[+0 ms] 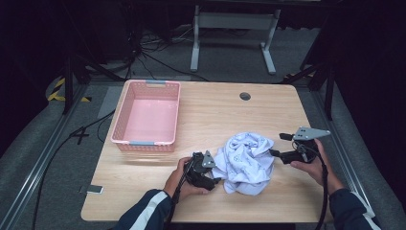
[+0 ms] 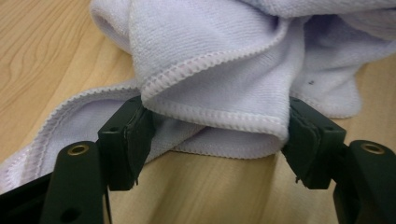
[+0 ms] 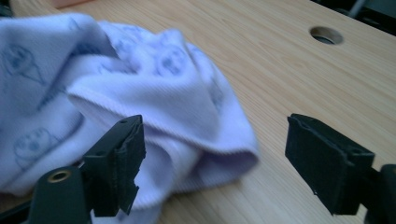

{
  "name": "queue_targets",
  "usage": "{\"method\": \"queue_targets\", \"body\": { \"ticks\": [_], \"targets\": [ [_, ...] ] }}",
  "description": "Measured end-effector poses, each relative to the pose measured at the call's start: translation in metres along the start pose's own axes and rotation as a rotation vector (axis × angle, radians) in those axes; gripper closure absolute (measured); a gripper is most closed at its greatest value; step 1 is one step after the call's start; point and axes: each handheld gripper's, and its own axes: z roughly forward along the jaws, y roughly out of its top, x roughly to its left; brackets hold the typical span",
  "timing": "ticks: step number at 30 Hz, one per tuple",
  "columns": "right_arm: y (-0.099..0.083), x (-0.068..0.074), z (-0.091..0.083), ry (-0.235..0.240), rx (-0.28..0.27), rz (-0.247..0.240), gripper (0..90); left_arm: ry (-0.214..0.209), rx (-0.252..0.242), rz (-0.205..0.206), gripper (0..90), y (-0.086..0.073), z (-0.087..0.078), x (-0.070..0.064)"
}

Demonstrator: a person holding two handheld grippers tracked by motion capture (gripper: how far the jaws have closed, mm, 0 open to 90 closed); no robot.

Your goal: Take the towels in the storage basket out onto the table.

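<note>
At the table's near edge, the crumpled towel (image 1: 246, 163) bears faint blue cartoon prints, no legible writing. Left gripper (image 1: 212, 179) spread wide around a hemmed fold; right gripper (image 1: 277, 146) wide open, holding nothing.

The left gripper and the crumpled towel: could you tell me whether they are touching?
Touching. In the left gripper view the open left gripper straddles a hemmed fold of the towel, and the cloth presses against both jaw pads.

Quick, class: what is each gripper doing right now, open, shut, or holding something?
Left gripper: open, jaws either side of a towel fold, not clamped.
Right gripper: open, holding nothing, at the towel's edge.
</note>
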Motion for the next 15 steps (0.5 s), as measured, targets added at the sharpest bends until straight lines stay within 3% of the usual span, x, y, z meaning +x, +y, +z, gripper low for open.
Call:
{"method": "queue_targets", "body": {
  "ticks": [3,5,6,8,11,12,15],
  "targets": [
    [0.005,0.003,0.018,0.023,0.031,-0.021,22.0,0.009,-0.013,0.008,36.8,0.001,0.003,0.003],
    [0.005,0.004,0.028,0.034,0.049,-0.027,28.1,0.016,-0.004,0.041,40.9,0.002,0.003,0.004],
    [0.005,0.004,0.035,0.034,0.066,-0.028,32.9,0.018,-0.002,0.048,44.2,0.002,0.003,0.004],
    [0.003,0.004,0.039,0.056,0.077,-0.033,52.7,0.028,0.003,0.057,52.0,0.003,0.001,0.006],
    [0.000,0.005,0.040,0.044,0.074,-0.049,69.6,0.040,0.014,0.082,63.6,0.003,0.000,0.007],
    [-0.002,0.005,0.037,0.034,0.073,-0.052,77.3,0.058,0.018,0.091,71.6,0.003,-0.001,0.006],
    [-0.003,0.003,0.033,0.016,0.056,-0.050,80.2,0.065,0.030,0.103,75.6,0.002,-0.005,0.007]
  ]
}}
